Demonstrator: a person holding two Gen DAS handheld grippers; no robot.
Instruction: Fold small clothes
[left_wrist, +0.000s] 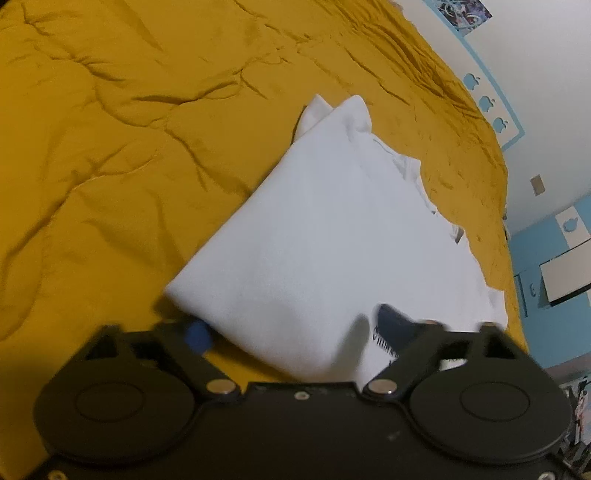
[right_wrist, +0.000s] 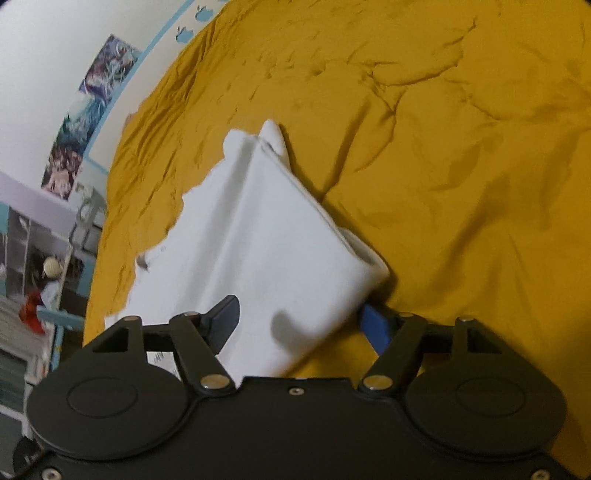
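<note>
A white garment (left_wrist: 332, 229) lies folded into a rough rectangle on the mustard-yellow bed cover (left_wrist: 110, 147), its sleeve ends poking out at the far end. Its near edge runs between the fingers of my left gripper (left_wrist: 295, 328), which stands open. The blue left fingertip (left_wrist: 197, 338) peeks out under the cloth's corner, and the dark right finger rests on top by a black printed mark (left_wrist: 384, 347). In the right wrist view the same garment (right_wrist: 266, 240) spans my right gripper (right_wrist: 299, 321). It is open too, with one finger (right_wrist: 225, 317) above the cloth and the other under its corner.
The bed cover (right_wrist: 461, 147) is creased all over. A white wall with a blue stripe and apple stickers (left_wrist: 495, 103) runs along the bed's far side. Posters (right_wrist: 107, 70) hang there, and cluttered shelves (right_wrist: 37, 277) stand past the bed's edge.
</note>
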